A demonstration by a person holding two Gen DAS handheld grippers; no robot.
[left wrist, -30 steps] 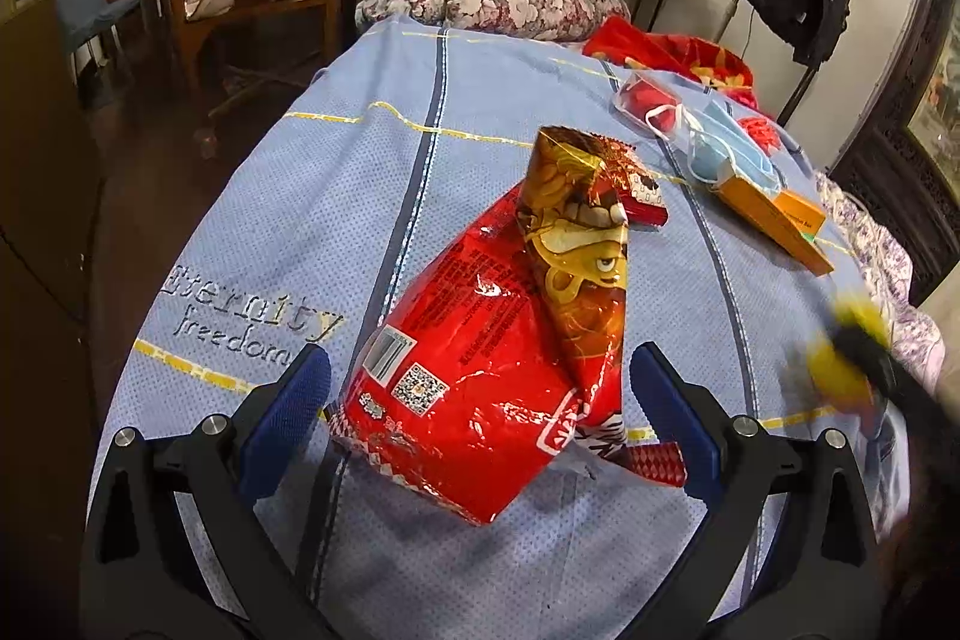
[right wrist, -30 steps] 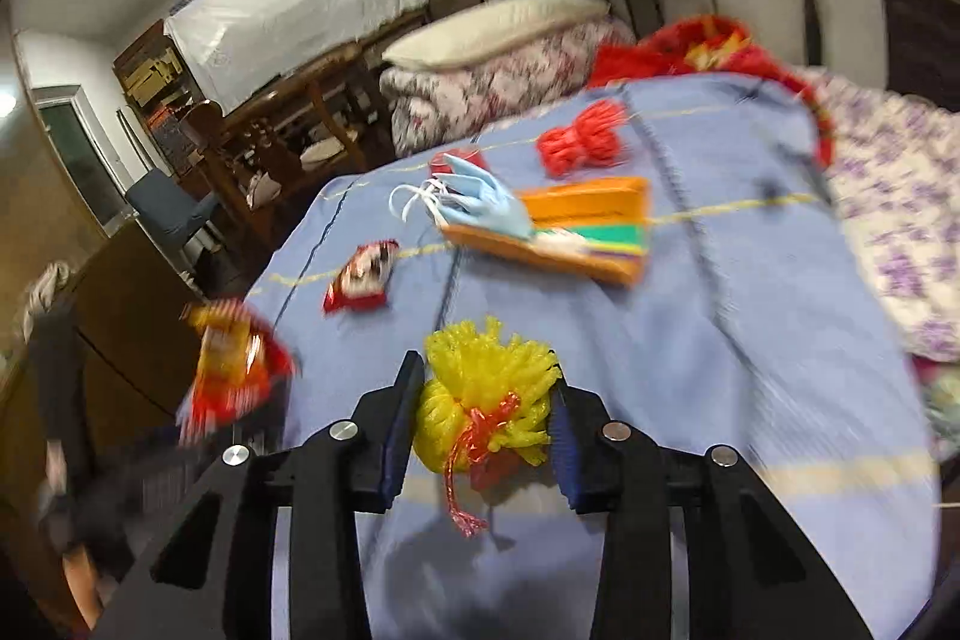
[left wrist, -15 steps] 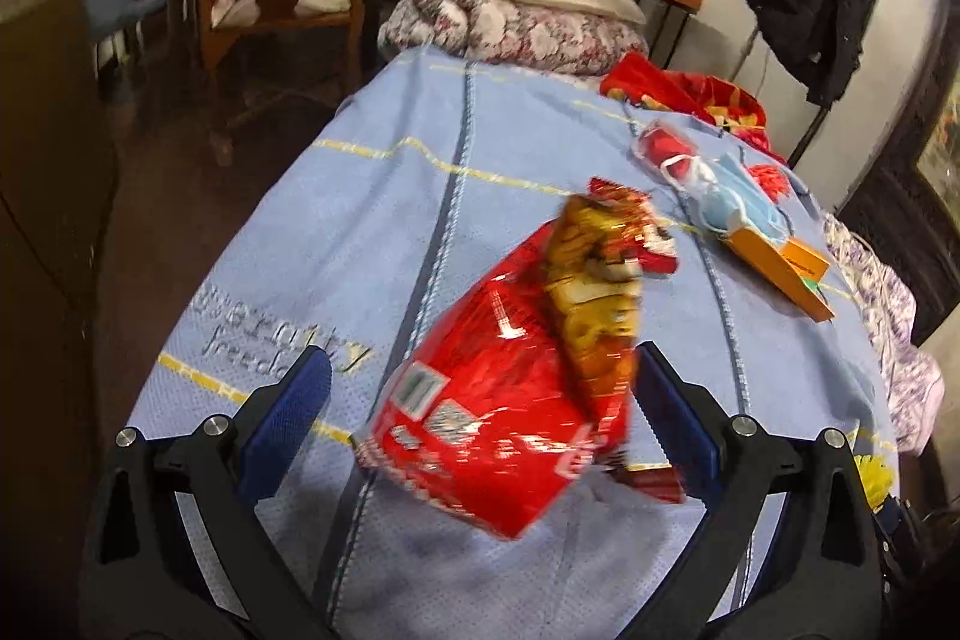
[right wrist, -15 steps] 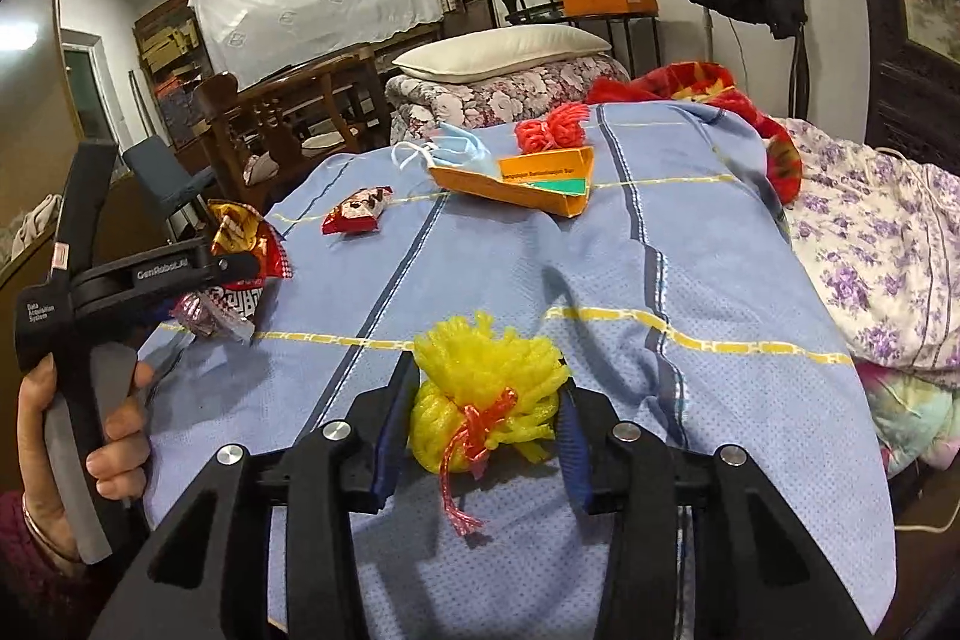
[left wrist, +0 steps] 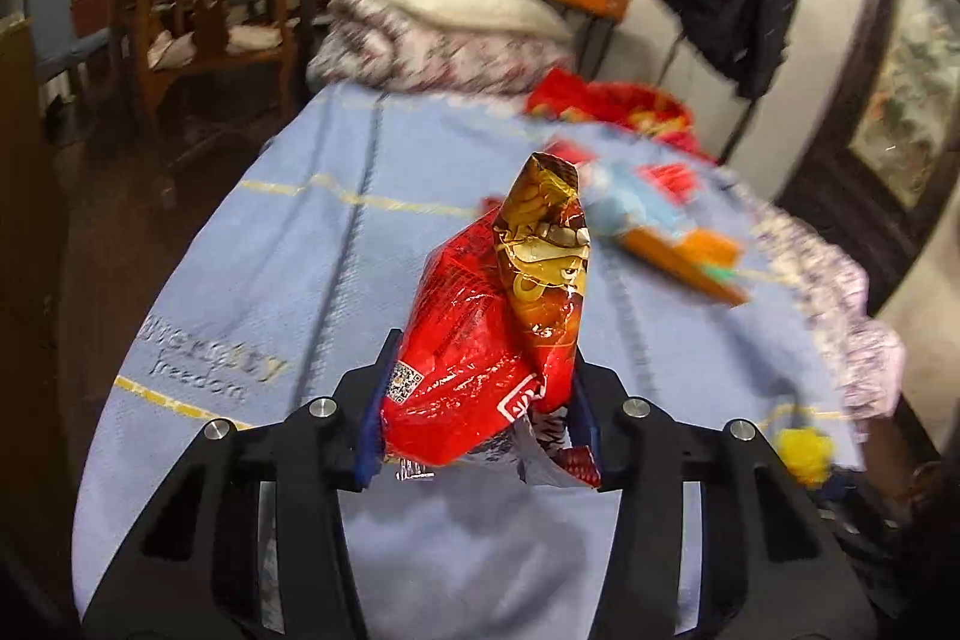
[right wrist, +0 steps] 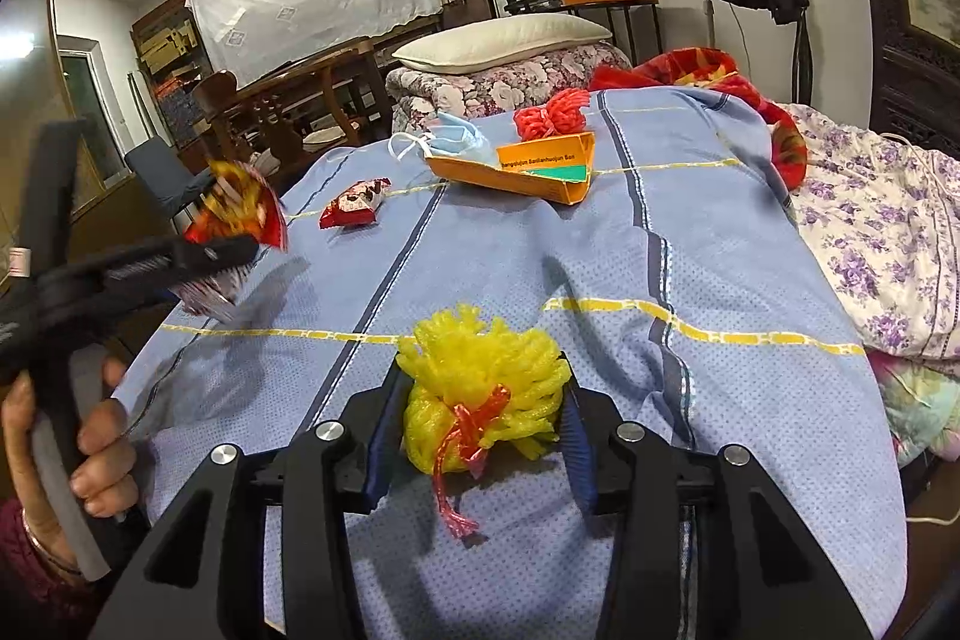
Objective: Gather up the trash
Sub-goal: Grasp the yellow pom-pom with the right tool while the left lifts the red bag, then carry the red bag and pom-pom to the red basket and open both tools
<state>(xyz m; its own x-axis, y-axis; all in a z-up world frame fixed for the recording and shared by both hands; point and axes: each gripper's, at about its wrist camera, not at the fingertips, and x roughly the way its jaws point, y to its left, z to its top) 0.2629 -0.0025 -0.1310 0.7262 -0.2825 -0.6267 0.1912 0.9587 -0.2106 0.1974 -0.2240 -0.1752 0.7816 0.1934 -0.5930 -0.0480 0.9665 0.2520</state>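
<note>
Left gripper (left wrist: 480, 415): jaws closing, blue pads pressed against both sides of a crumpled red and gold foil snack bag (left wrist: 492, 334), which stands upright between them, raised off the light blue woven bedspread (left wrist: 288, 244). A QR code and a white-edged logo panel show on the bag's red side; the logo letters are too creased to read. Its torn silver-lined bottom edge hangs below the pads.

The bedspread carries embroidered grey and yellow lettering (left wrist: 210, 358); the lower word reads "freedom", the upper one is blurred.

Right gripper (right wrist: 480, 415): clenched on a yellow foam-net bundle tied with a red mesh strip (right wrist: 480, 388), pads on either side of it, the red tail dangling toward the bedspread.

From the right wrist view, the person's hand (right wrist: 66, 418) grips the left tool's handle at the frame's left edge, cut off by it; the snack bag there is motion-blurred.

Farther up the bed lie:
- a small red snack wrapper (right wrist: 354, 207), print unreadable;
- an orange cardboard box with a green patch (right wrist: 522, 169), flattened, with one line of small black print that cannot be made out with confidence;
- a pale blue face mask (right wrist: 453, 136) resting on the box's far end;
- a red foam-net bundle (right wrist: 555, 115) just behind the box.

In the left wrist view these far items are smeared.
</note>
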